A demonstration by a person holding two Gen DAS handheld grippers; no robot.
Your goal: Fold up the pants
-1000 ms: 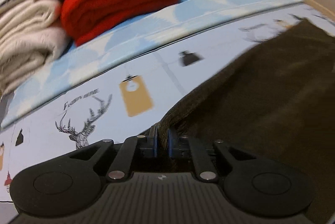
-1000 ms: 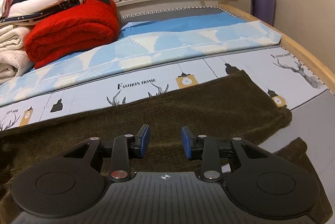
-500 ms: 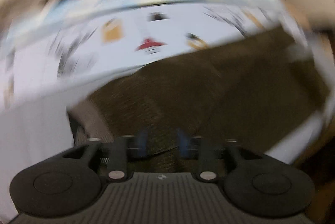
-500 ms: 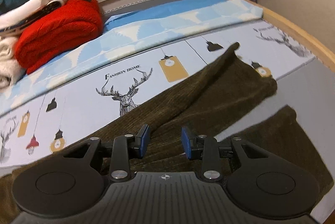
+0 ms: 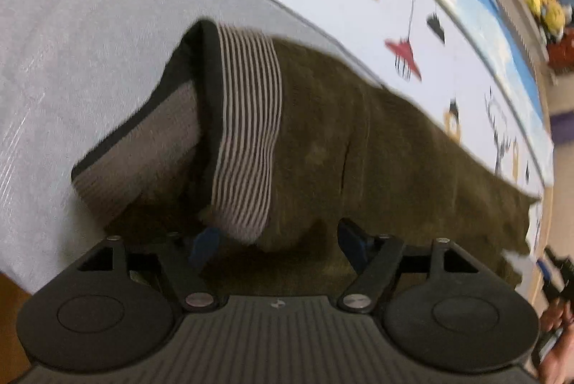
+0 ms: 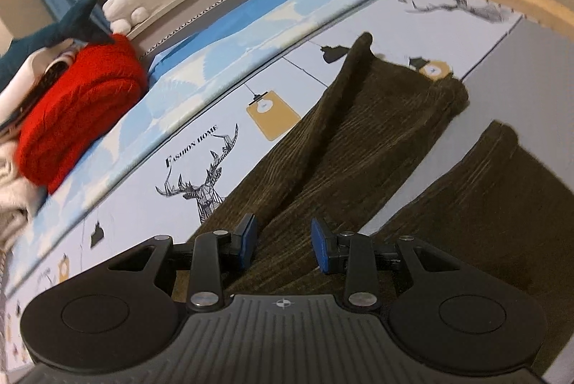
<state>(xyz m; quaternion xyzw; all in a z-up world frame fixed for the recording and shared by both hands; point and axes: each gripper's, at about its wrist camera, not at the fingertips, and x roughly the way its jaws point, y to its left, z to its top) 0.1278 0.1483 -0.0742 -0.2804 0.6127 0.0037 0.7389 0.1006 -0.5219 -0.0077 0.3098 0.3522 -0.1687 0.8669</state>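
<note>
The left gripper (image 5: 276, 240) hangs over the waist end of the pants (image 5: 376, 147), its jaws opening, with dark fabric under the gap and neither blue pad pressing on it. A second ago those pads were pinched shut on a fold of the cloth. The striped waistband (image 5: 247, 140) sits just ahead of the left pad, gaping toward the grey sheet (image 5: 71, 25). From there the pants run away to the gripper's right, long axis along the printed bedspread (image 5: 358, 7).

The right gripper (image 6: 283, 242) hovers over the legs, jaws at a middling gap with nothing clamped, the same gap as before. Ahead of it the two legs (image 6: 358, 140) stretch away up and right, cuffs far from the fingers. A raised ridge (image 6: 344, 86) now runs along the farther leg, where a second ago it lay flat. A red blanket (image 6: 79, 111) lies far left.
</note>
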